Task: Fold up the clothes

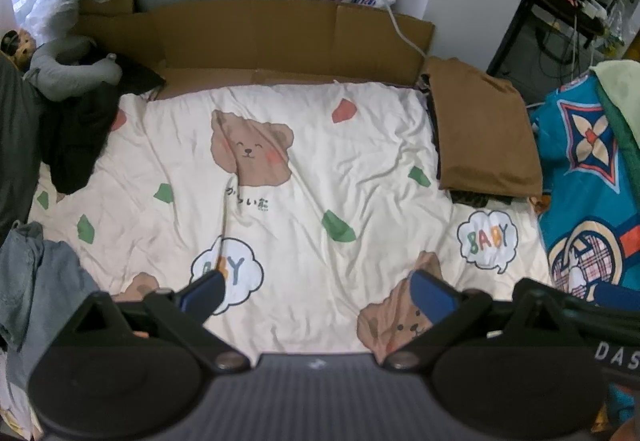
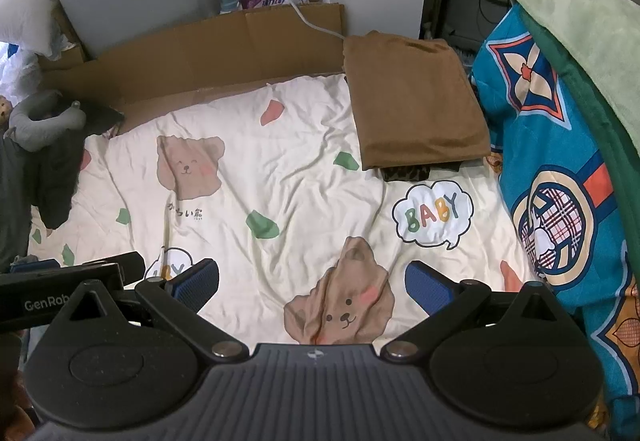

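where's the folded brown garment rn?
The folded brown garment lies at the far right of the bear-print sheet in both wrist views, atop a dark patterned item, between the cardboard and the blue blanket.

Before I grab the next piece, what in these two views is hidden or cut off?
- Dark garment under the folded brown garment: mostly covered, both views.
- Denim garment: cut by the left wrist frame edge and gripper body.
- Black clothes pile: partly under the grey plush toy.
- Bed's near edge: hidden by both grippers.
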Tool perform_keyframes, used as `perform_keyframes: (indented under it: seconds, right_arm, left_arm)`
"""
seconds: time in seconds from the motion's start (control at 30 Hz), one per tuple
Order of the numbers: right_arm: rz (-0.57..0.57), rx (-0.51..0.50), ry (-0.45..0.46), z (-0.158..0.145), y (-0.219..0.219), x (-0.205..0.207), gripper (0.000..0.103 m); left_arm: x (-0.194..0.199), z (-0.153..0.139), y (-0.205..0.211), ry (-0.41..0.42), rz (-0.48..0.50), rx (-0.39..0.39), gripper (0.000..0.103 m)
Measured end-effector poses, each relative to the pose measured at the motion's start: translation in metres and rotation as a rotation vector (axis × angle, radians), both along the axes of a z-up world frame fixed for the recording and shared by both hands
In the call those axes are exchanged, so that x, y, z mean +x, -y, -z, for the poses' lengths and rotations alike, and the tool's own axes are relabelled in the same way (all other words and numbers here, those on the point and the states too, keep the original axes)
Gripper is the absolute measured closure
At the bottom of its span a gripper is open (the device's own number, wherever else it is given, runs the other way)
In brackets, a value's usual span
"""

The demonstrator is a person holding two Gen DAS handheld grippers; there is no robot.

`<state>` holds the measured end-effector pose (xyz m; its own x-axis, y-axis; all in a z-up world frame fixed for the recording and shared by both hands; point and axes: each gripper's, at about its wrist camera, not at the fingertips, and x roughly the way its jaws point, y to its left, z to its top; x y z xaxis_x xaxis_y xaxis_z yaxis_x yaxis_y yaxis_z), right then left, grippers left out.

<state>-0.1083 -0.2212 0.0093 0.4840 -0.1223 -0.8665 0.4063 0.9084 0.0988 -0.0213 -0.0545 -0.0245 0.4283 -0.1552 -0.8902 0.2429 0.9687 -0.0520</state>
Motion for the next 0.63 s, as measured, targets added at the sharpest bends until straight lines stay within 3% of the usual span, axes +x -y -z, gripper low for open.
perform_keyframes:
  seconds: [0.63]
  right_arm:
    - [-0.006, 0.003, -0.004, 0.0017, 0.0038, -0.0017, 0.001]
  left_arm:
    - [-0.0039, 0.0032, 0.0062, 0.001, -0.014, 0.001, 0.003]
